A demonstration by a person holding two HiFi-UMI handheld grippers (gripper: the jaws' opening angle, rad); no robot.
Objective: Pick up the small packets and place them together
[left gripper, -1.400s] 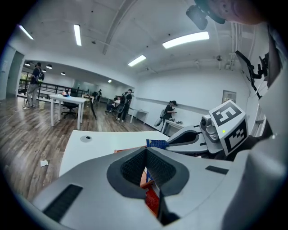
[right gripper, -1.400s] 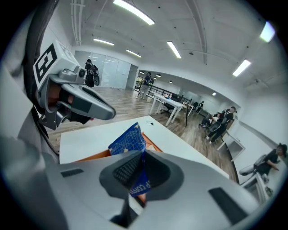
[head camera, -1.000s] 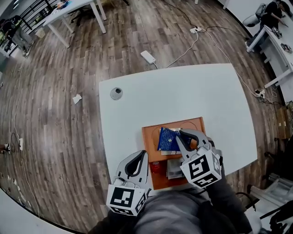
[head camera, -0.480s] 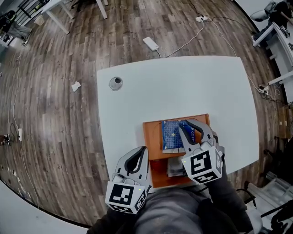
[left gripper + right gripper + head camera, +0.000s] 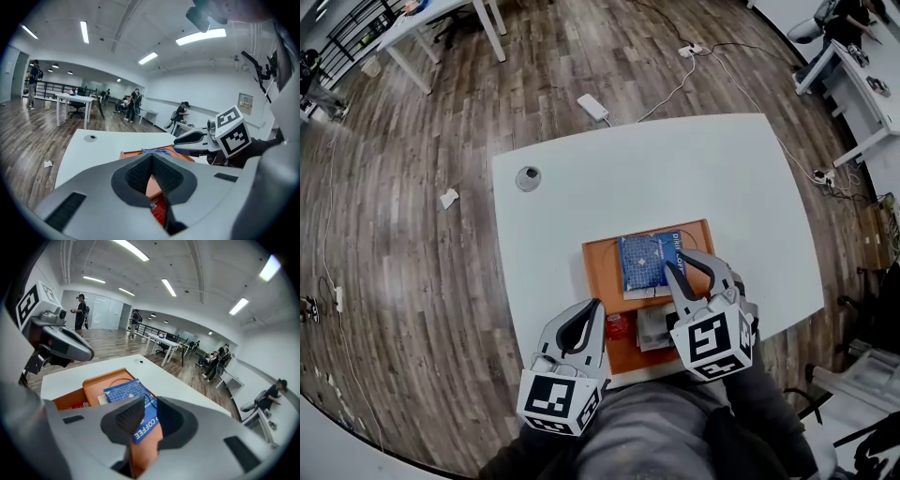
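An orange tray (image 5: 598,272) sits on the white table near its front edge. A blue coffee packet (image 5: 645,262) (image 5: 129,392) lies flat in the tray's far half, on top of a pale packet (image 5: 639,292). A red packet (image 5: 619,326) and silvery packets (image 5: 652,328) lie in the near half. My right gripper (image 5: 686,260) (image 5: 150,405) hovers over the blue packet's near right edge. Its jaws have just been opening and now stand apart, pressing on nothing. My left gripper (image 5: 593,307) (image 5: 152,157) is shut and empty, over the tray's near left corner by the red packet (image 5: 159,211).
A round grommet (image 5: 527,176) sits in the table's far left corner. A power strip (image 5: 592,107) with cables and a scrap of paper (image 5: 448,198) lie on the wooden floor. Desks and people stand far off in the room.
The blue packet was tilted up in the right gripper a second ago; it now lies flat on the tray. The right gripper has let go and drawn back slightly. The left gripper stayed put.
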